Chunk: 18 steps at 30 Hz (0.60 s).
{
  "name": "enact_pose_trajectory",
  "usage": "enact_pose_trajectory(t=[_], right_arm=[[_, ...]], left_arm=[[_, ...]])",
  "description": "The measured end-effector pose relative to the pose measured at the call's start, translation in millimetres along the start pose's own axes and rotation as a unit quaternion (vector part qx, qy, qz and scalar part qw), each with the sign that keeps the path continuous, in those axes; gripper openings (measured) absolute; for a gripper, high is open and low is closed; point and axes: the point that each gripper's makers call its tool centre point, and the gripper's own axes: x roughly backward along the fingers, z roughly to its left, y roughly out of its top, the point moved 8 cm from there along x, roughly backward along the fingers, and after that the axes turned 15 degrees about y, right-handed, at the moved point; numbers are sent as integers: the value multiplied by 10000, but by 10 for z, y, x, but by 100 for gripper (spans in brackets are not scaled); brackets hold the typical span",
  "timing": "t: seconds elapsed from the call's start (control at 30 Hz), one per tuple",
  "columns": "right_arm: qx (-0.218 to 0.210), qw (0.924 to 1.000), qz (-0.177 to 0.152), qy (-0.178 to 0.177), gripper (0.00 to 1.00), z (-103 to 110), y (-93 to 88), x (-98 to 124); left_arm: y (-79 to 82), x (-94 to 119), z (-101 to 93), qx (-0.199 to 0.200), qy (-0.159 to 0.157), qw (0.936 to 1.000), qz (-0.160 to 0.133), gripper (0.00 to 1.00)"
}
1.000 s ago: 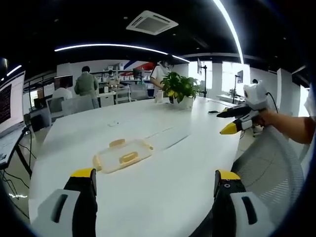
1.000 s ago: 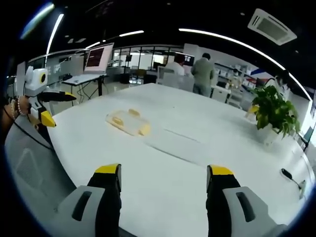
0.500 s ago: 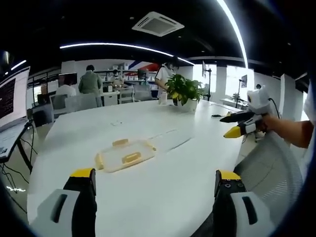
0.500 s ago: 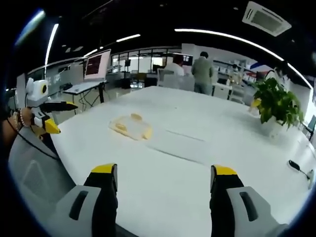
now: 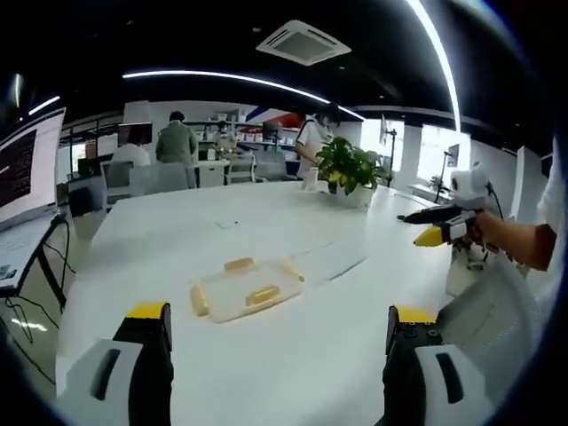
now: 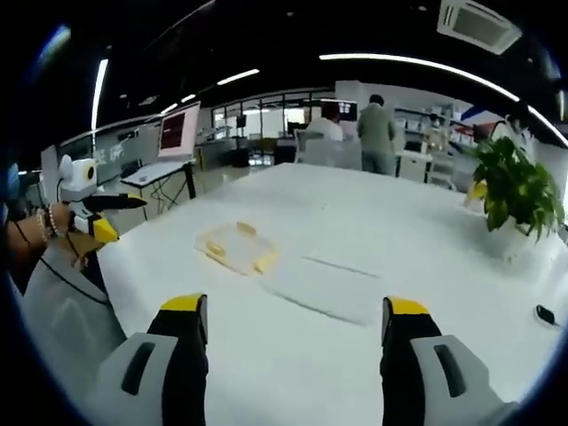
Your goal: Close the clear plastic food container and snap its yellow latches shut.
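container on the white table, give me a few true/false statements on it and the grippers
1. The clear container lies on the white table with neither gripper touching it. True.
2. The left gripper is clamped on a yellow latch. False: its fingers stand apart with only table between them.
3. A potted plant stands farther down the table than the container. True.
4. The right gripper holds the container off the table. False: it is open and empty, short of the container.
5. The container's latches are blue. False: the latches are yellow.
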Motion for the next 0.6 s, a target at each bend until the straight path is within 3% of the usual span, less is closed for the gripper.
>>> enact_pose_trajectory(t=[0.37, 0.53, 0.6], right_arm=[[748, 9944, 409, 623, 76, -247, 355, -480], [1080, 9869, 698, 970, 74, -342, 482, -712], [1263, 9819, 857, 1123, 73, -380, 534, -804]], left_arm=[[255, -533, 334, -608, -229, 9974, 315, 99], [265, -750, 470, -1128, -468, 9906, 609, 99], [259, -832, 506, -1391, -661, 9847, 811, 99]])
